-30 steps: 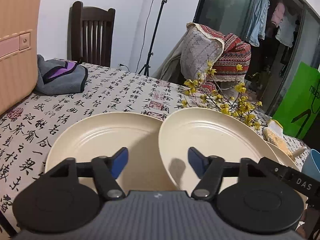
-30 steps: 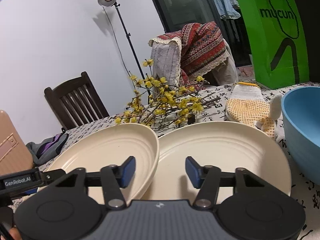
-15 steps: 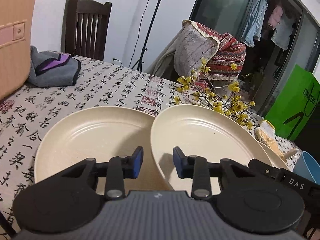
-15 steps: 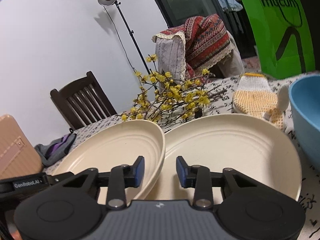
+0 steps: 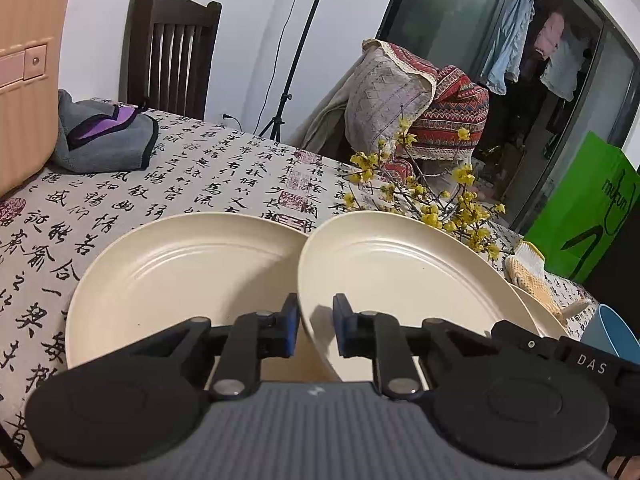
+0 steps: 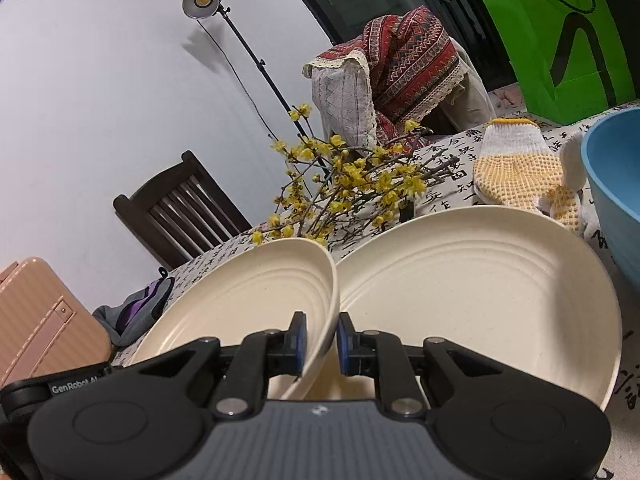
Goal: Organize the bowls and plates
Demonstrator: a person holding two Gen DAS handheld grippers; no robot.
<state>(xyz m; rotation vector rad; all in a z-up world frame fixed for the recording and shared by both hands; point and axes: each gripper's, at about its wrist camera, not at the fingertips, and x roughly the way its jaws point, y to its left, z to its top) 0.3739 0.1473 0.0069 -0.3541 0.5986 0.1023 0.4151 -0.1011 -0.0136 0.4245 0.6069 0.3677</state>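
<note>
Three cream plates lie side by side on the calligraphy tablecloth. The middle plate [image 5: 404,276] is tilted, with its edges lifted over its neighbours. My left gripper [image 5: 315,330] is shut on its left rim. My right gripper [image 6: 322,342] is shut on the same middle plate [image 6: 256,300] at its right rim. The left plate [image 5: 180,276] lies flat. The right plate [image 6: 472,292] lies flat, partly under the middle one. A blue bowl [image 6: 616,192] stands at the far right, also seen in the left wrist view [image 5: 612,332].
A yellow flower branch [image 5: 432,196] lies just behind the plates. A knit glove [image 6: 516,168] lies near the bowl. A grey and purple cloth [image 5: 104,136] and a pink suitcase [image 5: 28,64] are at the left. A green bag [image 5: 588,204] stands at the right.
Both grippers have closed from open onto the middle plate's rims. The plate has tipped up off the table and the views have risen a little.
</note>
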